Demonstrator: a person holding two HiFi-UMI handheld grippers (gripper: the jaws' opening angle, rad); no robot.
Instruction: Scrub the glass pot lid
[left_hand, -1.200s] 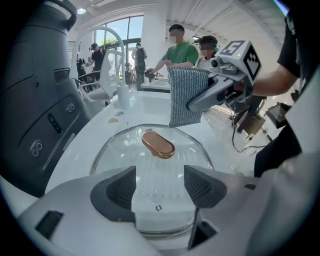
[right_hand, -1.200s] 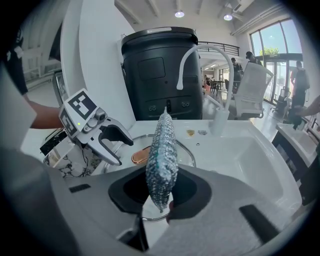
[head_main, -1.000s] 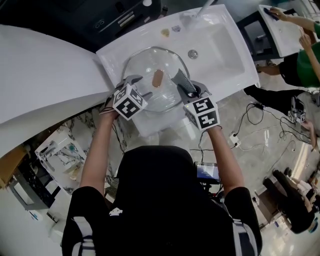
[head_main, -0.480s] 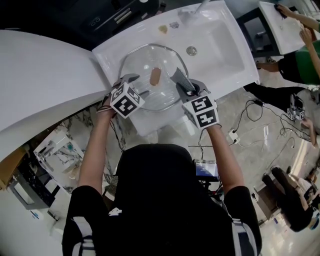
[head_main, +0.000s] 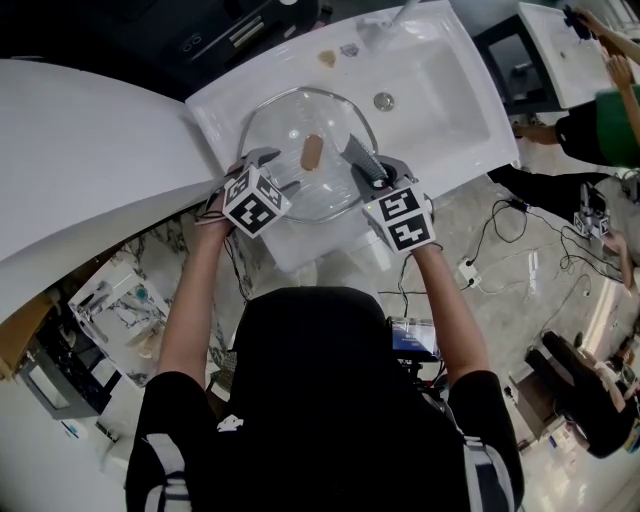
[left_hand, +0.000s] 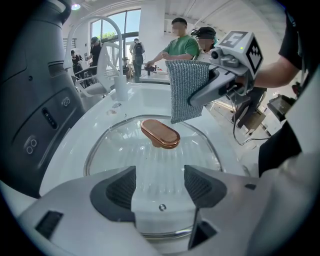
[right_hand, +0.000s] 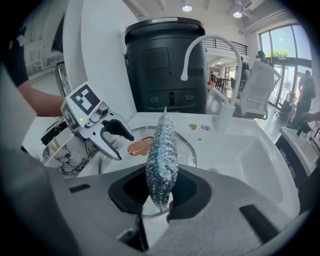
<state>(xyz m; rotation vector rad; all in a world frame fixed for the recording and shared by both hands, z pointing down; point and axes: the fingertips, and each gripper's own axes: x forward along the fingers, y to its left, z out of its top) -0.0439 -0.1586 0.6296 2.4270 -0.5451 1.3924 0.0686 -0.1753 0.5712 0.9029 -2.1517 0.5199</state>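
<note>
The round glass pot lid (head_main: 290, 125) lies flat on the white sink's left ledge, with a copper handle (head_main: 312, 152) at its centre. My left gripper (head_main: 268, 168) is open at the lid's near-left rim. In the left gripper view its jaws (left_hand: 160, 186) stand apart over the lid's near edge (left_hand: 150, 220), with the copper handle (left_hand: 160, 133) beyond. My right gripper (head_main: 372, 178) is shut on a grey scrub cloth (head_main: 358, 158) held upright above the lid's right side. The right gripper view shows the cloth (right_hand: 161, 160) between the jaws and the left gripper (right_hand: 114, 137) facing it.
The sink basin (head_main: 440, 90) with its drain (head_main: 384, 100) lies right of the lid, the faucet (right_hand: 210, 50) at the back. A black bin (right_hand: 167, 70) stands behind the sink. A curved white counter (head_main: 90, 150) is at left. Cables (head_main: 510, 250) run on the floor; people stand at right.
Almost nothing: both grippers stay at the lid's near rim, and the right gripper with the cloth has shifted only slightly.
</note>
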